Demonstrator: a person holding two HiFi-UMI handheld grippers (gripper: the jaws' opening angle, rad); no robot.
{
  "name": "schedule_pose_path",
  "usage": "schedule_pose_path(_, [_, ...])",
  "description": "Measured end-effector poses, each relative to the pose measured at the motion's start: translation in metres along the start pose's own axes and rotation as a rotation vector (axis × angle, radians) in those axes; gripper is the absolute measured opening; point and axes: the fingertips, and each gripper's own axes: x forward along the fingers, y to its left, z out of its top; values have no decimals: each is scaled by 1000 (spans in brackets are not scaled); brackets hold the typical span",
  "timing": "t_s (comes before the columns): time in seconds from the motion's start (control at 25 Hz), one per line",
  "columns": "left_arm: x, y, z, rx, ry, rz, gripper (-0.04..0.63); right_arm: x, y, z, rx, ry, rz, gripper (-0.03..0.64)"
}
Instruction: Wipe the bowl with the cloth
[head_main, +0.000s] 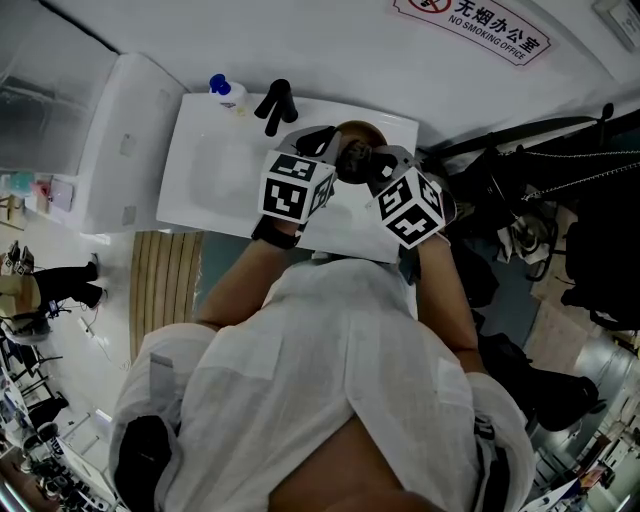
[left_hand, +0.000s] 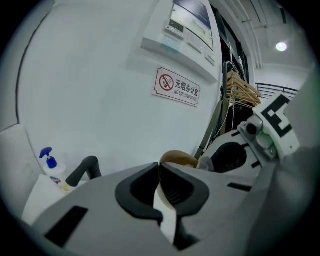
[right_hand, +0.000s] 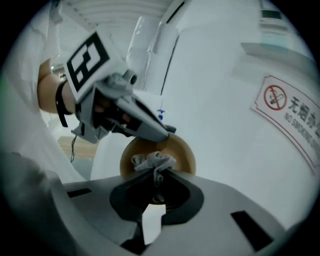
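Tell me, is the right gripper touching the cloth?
Touching. The right gripper view shows the right gripper pinching the cloth between its jaws, in front of the bowl.

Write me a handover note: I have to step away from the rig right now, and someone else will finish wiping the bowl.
Left tongs: shut on the rim of the bowl, holding it up and tilted at the sink.
Right tongs: shut on the bunched cloth, which seems to rest against the bowl's inside.
Done: bowl and cloth are both picked up and brought together.
Left: wipe round the inside. How much is already wiped cannot be told.
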Motion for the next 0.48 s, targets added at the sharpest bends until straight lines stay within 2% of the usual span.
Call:
schedule_pose_path(0.12, [0,8,-2,11,20,3,21,-24,-27,14,134,-174,-68,38])
schedule_pose_path(0.2, [1,8,-5,26,40,-3,21,-37,-47,19,152,-240,-152,38])
schedule_pose_path(0.28, [3,2,-8,44,58,-24,21,-39,-58,17,112,-216,-197,39])
schedule_pose_path(0.36, [4,-5,-7,71,67,-45,21,-30,-55,8,61,-132,-172,40])
schedule_pose_path(0.48, [4,-13,-7,155,86,-69,23,-18,-46,-3,-11,-43,-115,43])
